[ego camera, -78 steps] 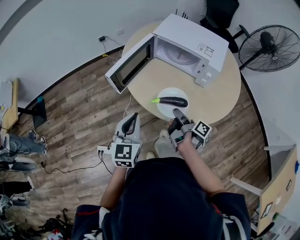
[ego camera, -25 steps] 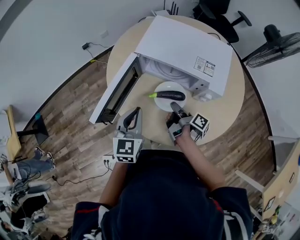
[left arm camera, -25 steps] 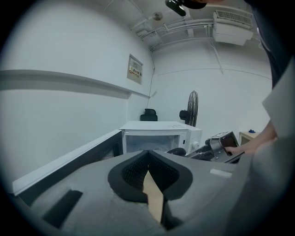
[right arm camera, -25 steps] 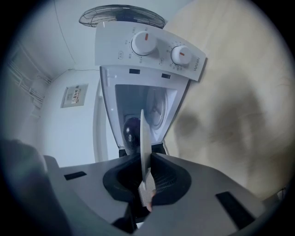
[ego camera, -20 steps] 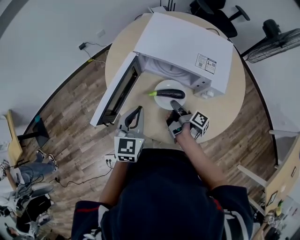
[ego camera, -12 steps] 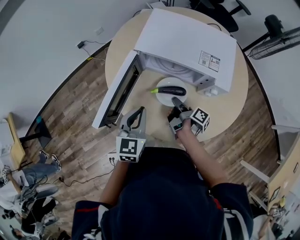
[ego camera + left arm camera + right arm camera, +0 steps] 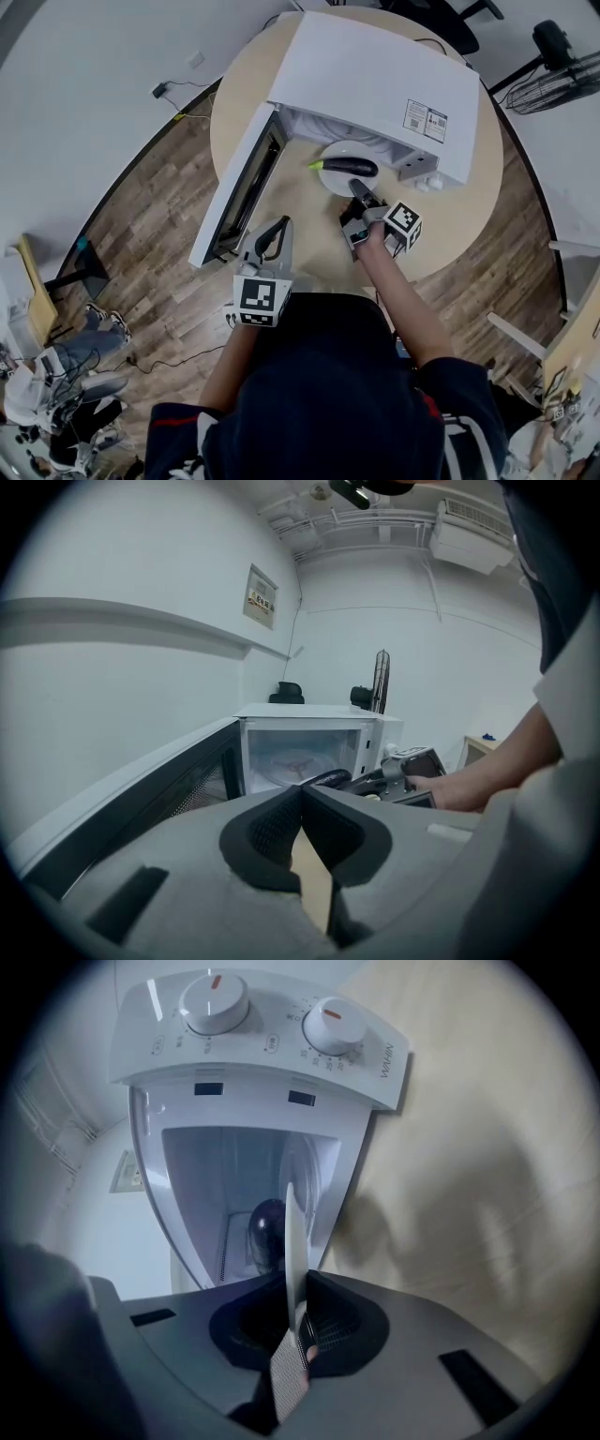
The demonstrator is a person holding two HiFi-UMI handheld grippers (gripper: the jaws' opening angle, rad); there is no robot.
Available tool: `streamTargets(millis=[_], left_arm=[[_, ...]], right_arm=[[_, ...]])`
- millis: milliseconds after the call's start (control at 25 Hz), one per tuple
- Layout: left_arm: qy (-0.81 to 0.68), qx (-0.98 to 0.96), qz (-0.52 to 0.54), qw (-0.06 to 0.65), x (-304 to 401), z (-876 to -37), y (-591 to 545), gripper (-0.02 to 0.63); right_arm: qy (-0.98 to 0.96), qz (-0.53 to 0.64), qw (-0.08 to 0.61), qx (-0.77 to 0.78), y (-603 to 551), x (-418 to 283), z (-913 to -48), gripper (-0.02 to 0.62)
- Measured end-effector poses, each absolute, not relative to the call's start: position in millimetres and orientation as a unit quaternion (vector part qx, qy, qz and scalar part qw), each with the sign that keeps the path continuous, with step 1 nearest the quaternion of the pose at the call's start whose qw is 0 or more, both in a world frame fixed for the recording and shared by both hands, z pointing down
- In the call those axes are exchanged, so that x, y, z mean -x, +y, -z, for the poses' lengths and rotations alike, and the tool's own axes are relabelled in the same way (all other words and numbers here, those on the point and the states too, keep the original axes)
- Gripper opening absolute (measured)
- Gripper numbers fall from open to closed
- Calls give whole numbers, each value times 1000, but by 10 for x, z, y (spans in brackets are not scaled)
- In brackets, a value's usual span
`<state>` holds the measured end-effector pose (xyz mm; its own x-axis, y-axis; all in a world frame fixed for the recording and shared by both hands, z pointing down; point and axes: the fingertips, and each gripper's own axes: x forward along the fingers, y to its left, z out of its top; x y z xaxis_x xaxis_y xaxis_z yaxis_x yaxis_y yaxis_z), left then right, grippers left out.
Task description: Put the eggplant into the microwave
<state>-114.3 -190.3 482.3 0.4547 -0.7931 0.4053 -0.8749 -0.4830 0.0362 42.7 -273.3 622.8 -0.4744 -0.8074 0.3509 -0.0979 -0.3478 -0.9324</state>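
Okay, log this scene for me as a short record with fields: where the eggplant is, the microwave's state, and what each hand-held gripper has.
eggplant: lying on the white plate, in front of the microwave's opening
microwave: on the round table, door swung wide open
right hand-held gripper: shut on the plate's near rim
left hand-held gripper: shut, empty, by the table's near edge
task stage: eggplant apparently not yet inside

The microwave (image 7: 262, 1082) panel reads "WAHIN" just beside its right knob (image 7: 333, 1024); other labels are too small.
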Motion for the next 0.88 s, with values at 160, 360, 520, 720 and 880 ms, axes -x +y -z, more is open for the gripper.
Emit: streamTargets(millis=[160,360,520,720,880], left_arm=[[-492,-845,-171,123,1152,-4846,-1930,14],[-491,-844,-173,128,1168,-4896,-1952,15],[-489,-844,-175,132,1169,-4937,-1963,14],[-491,-842,-176,137,1211,-4971,-1998,15],[-491,-842,-179,137,1230,-4989,-2020,15]], right_arm=[[504,690,260,449,-2804,-444,-6300,28],[491,692,266,457,-2892,-455,-6402,28],[490,689,272,460,-2966,-461,-6436,28],[485,688,277,464,-3055,-444,-6470,28],[478,687,283,468,-3123,-449,-6512,28]])
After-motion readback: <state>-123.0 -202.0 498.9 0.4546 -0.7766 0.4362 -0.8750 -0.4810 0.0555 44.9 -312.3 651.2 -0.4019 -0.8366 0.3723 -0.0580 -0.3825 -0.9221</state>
